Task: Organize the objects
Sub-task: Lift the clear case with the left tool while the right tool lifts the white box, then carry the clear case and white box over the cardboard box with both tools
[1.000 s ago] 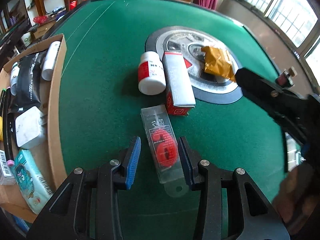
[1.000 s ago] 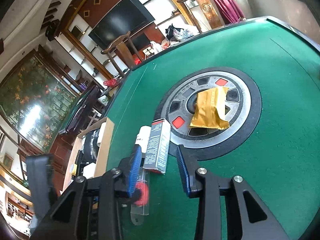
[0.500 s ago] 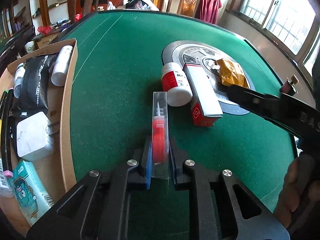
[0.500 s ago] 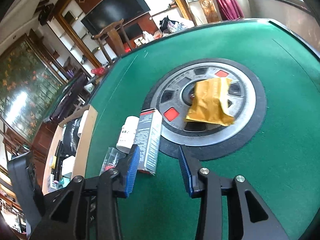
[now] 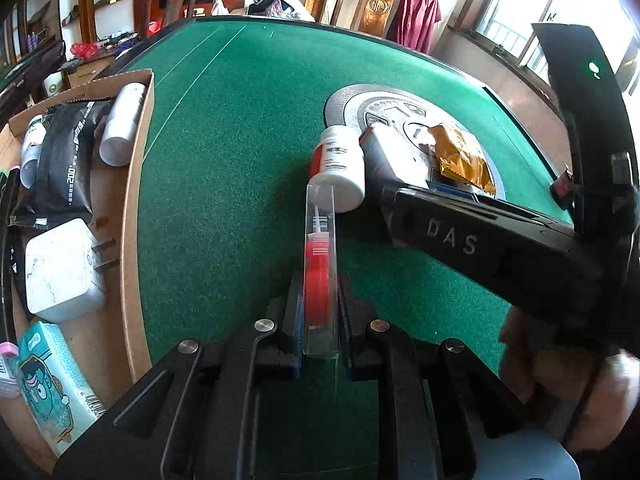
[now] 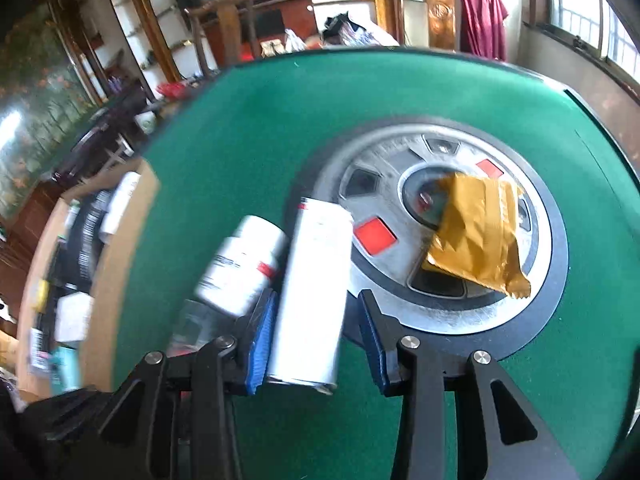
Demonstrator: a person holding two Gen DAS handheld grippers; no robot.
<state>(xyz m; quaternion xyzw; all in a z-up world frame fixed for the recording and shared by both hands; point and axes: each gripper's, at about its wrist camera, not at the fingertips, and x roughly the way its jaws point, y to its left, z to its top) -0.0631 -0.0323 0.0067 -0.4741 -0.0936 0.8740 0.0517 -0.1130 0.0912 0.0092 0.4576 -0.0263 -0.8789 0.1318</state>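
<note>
My left gripper is shut on a clear plastic case with a red roll inside, held on edge just above the green felt. Its far end reaches a white bottle with a red label lying beside a silver carton. In the right wrist view the silver carton lies between the blue pads of my right gripper. Those jaws are closing; the left pad is against the carton and a gap shows at the right pad. The white bottle lies just left of it. A gold foil packet rests on the round centre panel.
A cardboard box at the table's left holds a white charger, a black pouch, white bottles and a tissue pack. The grey round panel sits mid-table. The right gripper's black body and a hand fill the right of the left wrist view.
The left gripper closed on the clear case and turned it from flat onto its edge. The right gripper came down and forward until its jaws straddle the silver carton.
</note>
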